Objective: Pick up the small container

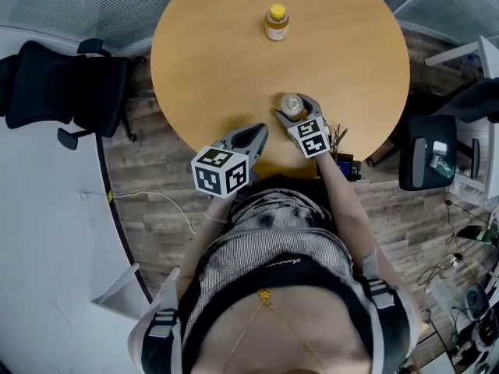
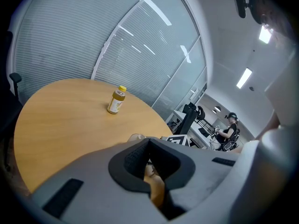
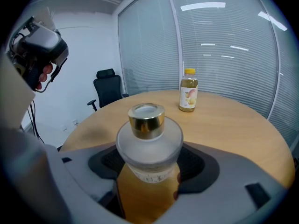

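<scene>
The small container point(image 1: 291, 104), a frosted glass jar with a gold collar point(image 3: 148, 143), stands near the front edge of the round wooden table point(image 1: 210, 61). My right gripper point(image 1: 295, 106) is shut on it, with a dark pad pressed against each side of its body point(image 3: 149, 164). Whether the jar rests on the wood or hangs just above it, I cannot tell. My left gripper point(image 1: 261, 128) hovers over the table's near edge, left of the jar, shut and holding nothing point(image 2: 148, 141). The jar's top and the right gripper's marker cube peek over its closed jaws.
A yellow-capped juice bottle point(image 1: 277, 22) point(image 2: 116, 101) point(image 3: 188, 96) stands upright at the table's far side. A black office chair point(image 1: 62, 88) is at the left, another chair point(image 1: 429, 150) at the right. A cable point(image 1: 156, 197) lies on the floor. Glass walls with blinds stand behind.
</scene>
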Demonstrator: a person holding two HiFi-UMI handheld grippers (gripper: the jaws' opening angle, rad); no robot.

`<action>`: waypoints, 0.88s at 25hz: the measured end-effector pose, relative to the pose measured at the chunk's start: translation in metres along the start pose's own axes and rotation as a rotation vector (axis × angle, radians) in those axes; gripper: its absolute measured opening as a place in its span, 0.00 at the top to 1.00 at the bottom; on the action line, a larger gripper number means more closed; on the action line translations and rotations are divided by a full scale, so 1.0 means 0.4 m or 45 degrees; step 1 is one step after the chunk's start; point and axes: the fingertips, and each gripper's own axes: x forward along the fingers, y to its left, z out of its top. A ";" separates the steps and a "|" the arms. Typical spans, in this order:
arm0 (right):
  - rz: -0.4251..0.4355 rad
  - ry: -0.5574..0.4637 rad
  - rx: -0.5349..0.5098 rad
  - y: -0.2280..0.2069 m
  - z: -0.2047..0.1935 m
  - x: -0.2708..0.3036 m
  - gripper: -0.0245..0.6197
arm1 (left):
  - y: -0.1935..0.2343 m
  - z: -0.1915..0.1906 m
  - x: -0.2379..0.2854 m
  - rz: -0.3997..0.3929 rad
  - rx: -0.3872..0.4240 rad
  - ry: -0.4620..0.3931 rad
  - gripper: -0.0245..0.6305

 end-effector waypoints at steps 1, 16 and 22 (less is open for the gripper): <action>0.004 -0.012 -0.008 0.004 0.007 -0.004 0.45 | -0.001 -0.003 -0.002 -0.001 0.000 -0.001 0.93; 0.066 -0.167 -0.070 0.019 0.174 -0.075 0.45 | -0.019 -0.021 -0.008 -0.020 0.004 0.000 0.93; 0.089 -0.167 -0.074 0.030 0.211 -0.123 0.45 | -0.010 -0.019 -0.008 -0.013 -0.005 -0.005 0.93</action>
